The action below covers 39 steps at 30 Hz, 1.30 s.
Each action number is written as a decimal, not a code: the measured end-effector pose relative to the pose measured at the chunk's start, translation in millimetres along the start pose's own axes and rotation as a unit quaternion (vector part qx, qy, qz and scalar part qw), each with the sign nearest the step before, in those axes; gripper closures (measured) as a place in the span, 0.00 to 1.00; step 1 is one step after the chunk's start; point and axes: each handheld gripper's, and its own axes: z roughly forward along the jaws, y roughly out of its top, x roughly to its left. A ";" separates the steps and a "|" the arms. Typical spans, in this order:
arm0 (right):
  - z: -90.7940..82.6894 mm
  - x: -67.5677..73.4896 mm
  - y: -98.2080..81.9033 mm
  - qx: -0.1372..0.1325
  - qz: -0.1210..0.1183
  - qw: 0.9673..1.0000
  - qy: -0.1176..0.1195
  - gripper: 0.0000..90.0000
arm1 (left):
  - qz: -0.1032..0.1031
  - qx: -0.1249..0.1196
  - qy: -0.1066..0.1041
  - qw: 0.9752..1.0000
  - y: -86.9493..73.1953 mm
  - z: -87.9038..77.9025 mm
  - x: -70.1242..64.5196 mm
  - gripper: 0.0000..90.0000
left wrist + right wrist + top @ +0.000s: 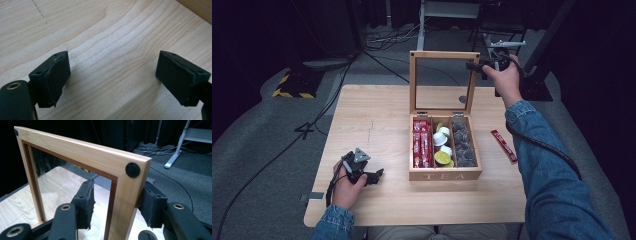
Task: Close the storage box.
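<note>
A wooden tea box (445,175) stands at the middle of the table, its glass-paned lid (442,55) raised upright. Inside lie red sachets (422,142), small round cups (442,145) and dark tea bags (463,142). My right gripper (477,65) is at the lid's upper right corner. In the right gripper view its jaws (117,205) straddle the lid's side rail (125,195); the left pad (86,202) stands apart from the wood, so it is open. My left gripper (379,174) rests low on the table left of the box, jaws (112,75) wide open over bare wood.
One red sachet (503,145) lies on the table (372,110) right of the box. Cables, a stand base with yellow-black tape (292,85) and a white frame leg (175,152) are on the grey floor beyond the table's far edge.
</note>
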 end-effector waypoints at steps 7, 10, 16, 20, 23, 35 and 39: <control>-19.1 11.9 -2.3 -0.004 -0.004 1.000 0.005 0.57 | 0.000 0.001 0.000 1.000 0.1 -0.2 0.0 0.14; -30.1 19.0 -4.8 -0.006 -0.010 1.000 0.012 0.58 | -0.001 0.000 0.000 1.000 0.0 0.0 -0.1 0.14; -47.9 30.4 -10.4 -0.006 -0.019 1.000 0.022 0.59 | -0.001 0.001 0.000 1.000 0.1 -0.1 -0.1 0.14; -57.9 38.0 -14.5 -0.004 -0.023 0.999 0.028 0.58 | -0.002 0.000 0.001 1.000 0.0 0.0 -0.3 0.14; -64.9 43.0 -17.7 0.000 -0.028 0.999 0.035 0.58 | -0.001 0.000 0.000 1.000 0.0 0.0 -0.1 0.14; -86.4 58.8 -33.4 0.013 -0.044 0.999 0.028 0.51 | -0.002 -0.001 0.000 1.000 0.0 0.1 -0.3 0.14; -93.0 63.3 -36.4 0.018 -0.049 0.998 0.025 0.51 | -0.002 -0.001 0.000 1.000 0.0 0.1 -0.3 0.14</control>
